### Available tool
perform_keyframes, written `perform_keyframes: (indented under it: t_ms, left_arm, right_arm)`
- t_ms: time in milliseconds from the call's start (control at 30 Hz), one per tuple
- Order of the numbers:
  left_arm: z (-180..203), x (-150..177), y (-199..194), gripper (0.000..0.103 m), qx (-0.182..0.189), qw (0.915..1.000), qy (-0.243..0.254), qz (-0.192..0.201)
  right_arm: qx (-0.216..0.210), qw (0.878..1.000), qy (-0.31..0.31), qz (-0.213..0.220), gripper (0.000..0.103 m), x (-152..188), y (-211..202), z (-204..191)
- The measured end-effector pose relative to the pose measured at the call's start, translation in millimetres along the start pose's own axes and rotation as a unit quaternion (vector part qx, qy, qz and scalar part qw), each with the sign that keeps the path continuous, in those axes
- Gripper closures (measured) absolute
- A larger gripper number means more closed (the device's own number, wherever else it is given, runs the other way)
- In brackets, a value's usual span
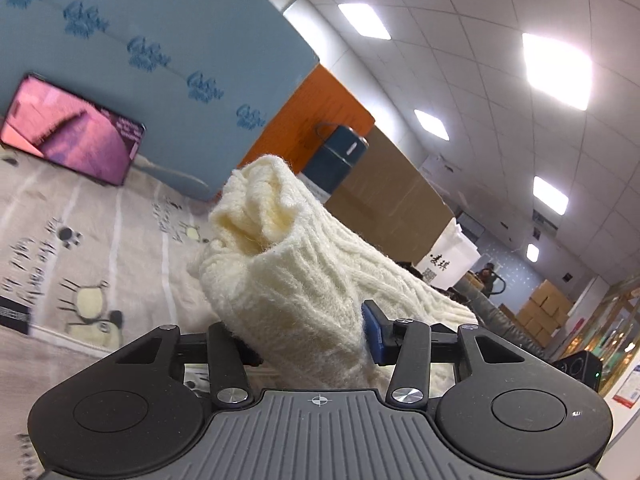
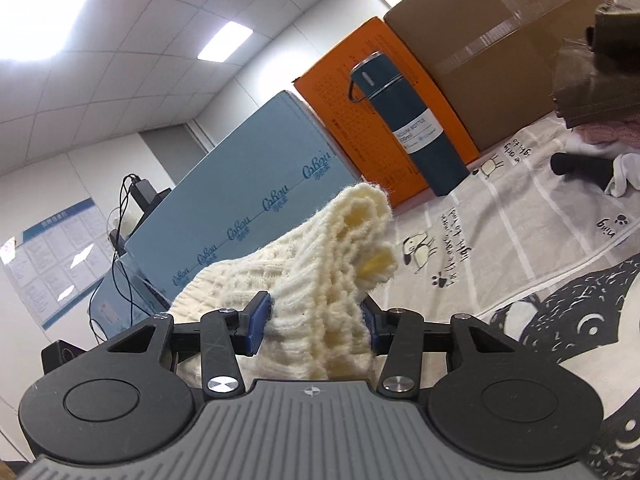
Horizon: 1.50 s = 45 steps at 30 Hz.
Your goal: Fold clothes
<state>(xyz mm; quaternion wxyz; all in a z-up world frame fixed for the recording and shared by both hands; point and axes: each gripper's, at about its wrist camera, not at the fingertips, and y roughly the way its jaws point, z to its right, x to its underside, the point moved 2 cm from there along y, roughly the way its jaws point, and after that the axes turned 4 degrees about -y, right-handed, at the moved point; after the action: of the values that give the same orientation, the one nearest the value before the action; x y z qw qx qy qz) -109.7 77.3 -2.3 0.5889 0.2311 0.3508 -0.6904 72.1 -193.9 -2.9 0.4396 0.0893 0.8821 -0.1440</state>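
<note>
— Cream cable-knit, is that what both tools are carrying?

— Yes, the cream sweater [image 1: 304, 280]. The left hand-held gripper [image 1: 312, 340] is clenching a thick bunched fold of it between its blue-padded fingers [image 1: 374, 332], and the knit is bulging up past the fingertips.

— And the other side?

— The right hand-held gripper [image 2: 316, 322] is pinching another gathered edge of the same sweater [image 2: 320, 280]; the layered hem is sticking out beyond its blue pads [image 2: 256, 322]. Both tools are tilting upward, so ceiling panels are filling much of each view.

— Where is the garment hanging?

— It is being held up above the printed cloth [image 2: 500, 232] with its cartoon animals and lettering; whether any part is touching the cloth, I cannot tell.

— What is standing around it?

— A dark teal bottle [image 2: 412, 128] is standing upright on the cloth in front of an orange box [image 2: 344, 120], with a blue box [image 2: 256, 176] on one side and a brown carton [image 2: 500, 48] on the other. A stack of folded clothes [image 2: 592, 80] is sitting at the far right edge. In the left view, a phone [image 1: 72, 124] with a pink screen is leaning against the blue box.
</note>
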Motion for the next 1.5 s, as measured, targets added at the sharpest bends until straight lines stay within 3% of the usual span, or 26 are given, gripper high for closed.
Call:
perform_keyframes:
  t_ms: [233,400,567,800,933,1033,1200,1500]
  left_arm:
    - [-15,-8,-48,0.058,-0.064,0.9979,-0.01,-0.006]
    - [-37,-20,-100,0.058,-0.101,0.9939,-0.022,0.04]
    - [-52,-39,-146,0.058,-0.145,0.9845,-0.018,0.097]
    - [-56,-79,-206,0.058,-0.185,0.9582,-0.001,0.218]
    - [-68,-103,-234,0.058,-0.206,0.9331,0.014,0.294]
    - [-89,-108,-249,0.058,-0.235,0.9132,0.015,0.332]
    - [-129,-107,-256,0.059,-0.247,0.9054,-0.029,0.344]
    - [-191,-104,-261,0.059,-0.275,0.8909,-0.095,0.349]
  right_arm:
    - [0.01,0.997,0.026,-0.071,0.06,10,34,-42]
    - [-0.021,0.994,0.011,-0.107,0.06,24,71,-82]
    - [-0.059,0.991,-0.019,-0.121,0.06,28,113,-132]
    - [-0.125,0.987,-0.042,-0.096,0.06,17,163,-202]
    - [-0.151,0.985,-0.024,-0.076,0.06,21,199,-241]
    - [-0.156,0.984,-0.036,-0.085,0.06,31,227,-264]
    - [-0.165,0.977,-0.079,-0.108,0.06,50,269,-292]
    - [-0.176,0.969,-0.136,-0.106,0.06,73,331,-304]
